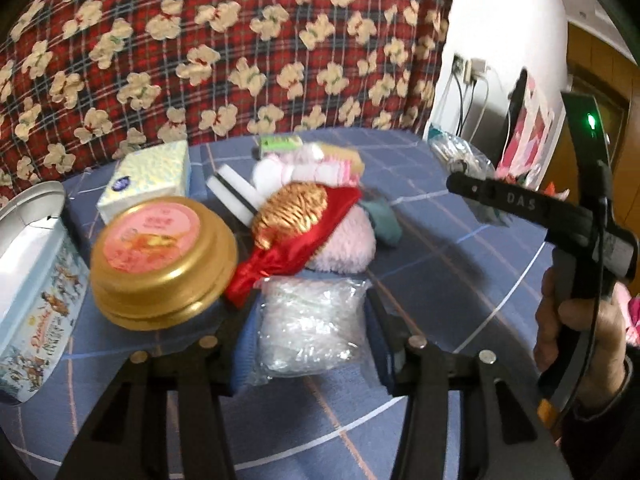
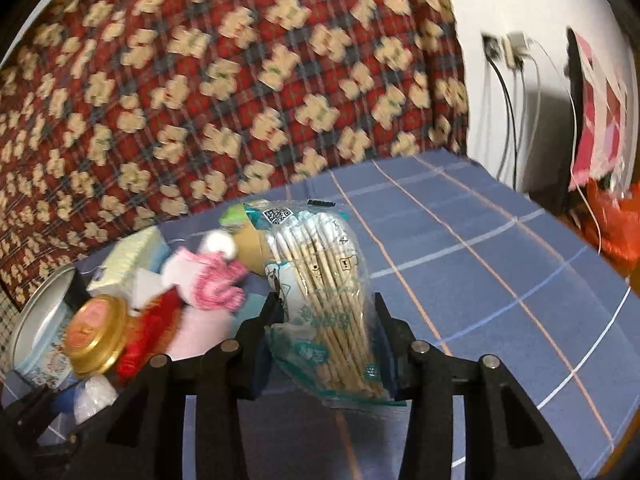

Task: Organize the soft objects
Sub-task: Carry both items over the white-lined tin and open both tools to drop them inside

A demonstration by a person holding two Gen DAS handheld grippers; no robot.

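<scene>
My left gripper [image 1: 306,304] is shut on a clear crinkled plastic bag [image 1: 310,328] just above the blue checked cloth [image 1: 420,264]. My right gripper [image 2: 326,304] is shut on a transparent pack of wooden-stick cotton swabs [image 2: 324,280], which stands upright between its fingers. In the left wrist view a person's hand [image 1: 576,320] holds that gripper at the right edge. A heap lies behind: a pink plush with gold and red trim [image 1: 320,228], a pink-and-white knitted sock [image 1: 316,168], a teal cloth [image 1: 384,220] and a white sponge block [image 1: 236,192].
A gold round tin with a pink lid [image 1: 160,256], an open printed tin [image 1: 32,280] and a tissue pack [image 1: 148,176] stand at the left. Red plaid fabric with bear prints [image 1: 220,40] rises behind. Cables hang on the white wall [image 2: 508,100] at the right.
</scene>
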